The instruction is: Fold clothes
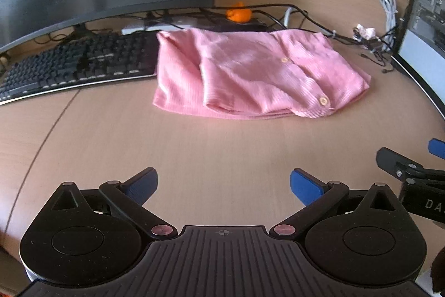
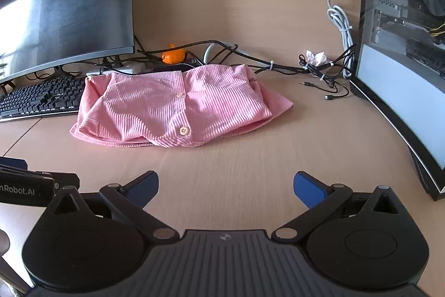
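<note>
Bare desk (image 2: 222, 158) lies ahead of each tool up to the shirt (image 2: 178, 105), with keyboard (image 2: 41, 99) left and cables (image 2: 319, 69) beyond.

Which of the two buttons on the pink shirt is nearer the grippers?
The lower button, at the pink shirt's front hem facing the grippers. The other button sits farther back, toward the monitor.

1 pink shirt (image 2: 178, 108) w/ 2 buttons (image 2: 183, 130), 1 keyboard (image 2: 41, 99), 1 orange (image 2: 173, 55), 2 grippers (image 2: 225, 187), 1 monitor (image 2: 66, 5)
</note>
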`<state>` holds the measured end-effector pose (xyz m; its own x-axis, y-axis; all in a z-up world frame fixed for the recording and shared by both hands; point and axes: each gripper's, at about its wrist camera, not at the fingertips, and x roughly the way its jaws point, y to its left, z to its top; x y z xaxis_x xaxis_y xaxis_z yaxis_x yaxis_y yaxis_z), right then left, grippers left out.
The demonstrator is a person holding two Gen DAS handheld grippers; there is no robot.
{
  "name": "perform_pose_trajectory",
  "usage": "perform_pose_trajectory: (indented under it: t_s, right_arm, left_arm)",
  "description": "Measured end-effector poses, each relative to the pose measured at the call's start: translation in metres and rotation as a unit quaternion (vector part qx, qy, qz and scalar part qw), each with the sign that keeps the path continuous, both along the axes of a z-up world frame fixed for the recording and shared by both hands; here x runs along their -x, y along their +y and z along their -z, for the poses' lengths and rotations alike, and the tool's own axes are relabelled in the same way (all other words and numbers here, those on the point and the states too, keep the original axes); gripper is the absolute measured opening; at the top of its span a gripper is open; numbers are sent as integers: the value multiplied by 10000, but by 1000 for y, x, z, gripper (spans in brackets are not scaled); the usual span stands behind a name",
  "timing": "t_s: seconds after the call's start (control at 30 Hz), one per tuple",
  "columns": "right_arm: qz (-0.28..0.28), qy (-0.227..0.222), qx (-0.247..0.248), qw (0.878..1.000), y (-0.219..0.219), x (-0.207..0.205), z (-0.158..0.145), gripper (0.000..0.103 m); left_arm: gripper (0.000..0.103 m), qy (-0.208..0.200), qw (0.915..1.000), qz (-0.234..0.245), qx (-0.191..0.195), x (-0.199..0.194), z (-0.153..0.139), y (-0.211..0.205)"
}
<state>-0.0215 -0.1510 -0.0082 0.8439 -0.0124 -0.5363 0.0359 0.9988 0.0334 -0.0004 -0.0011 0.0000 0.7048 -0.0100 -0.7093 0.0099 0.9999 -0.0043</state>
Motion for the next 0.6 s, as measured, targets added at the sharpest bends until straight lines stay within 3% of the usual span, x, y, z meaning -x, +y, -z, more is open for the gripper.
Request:
perform_pose_trajectory:
  t_s: [0.3, 0.37, 0.6]
  right_arm:
    - [0, 78, 178, 9998, 5, 2, 0, 103]
    - [8, 148, 78, 9999, 1, 0, 2, 103]
    - [76, 178, 72, 9998, 3, 0, 2, 103]
  left_arm:
    - [103, 46, 9995, 323, -25, 2, -7, -3]
    - [103, -19, 9996, 136, -253, 4, -6, -5]
    - [103, -116, 9996, 168, -173, 2, -6, -4]
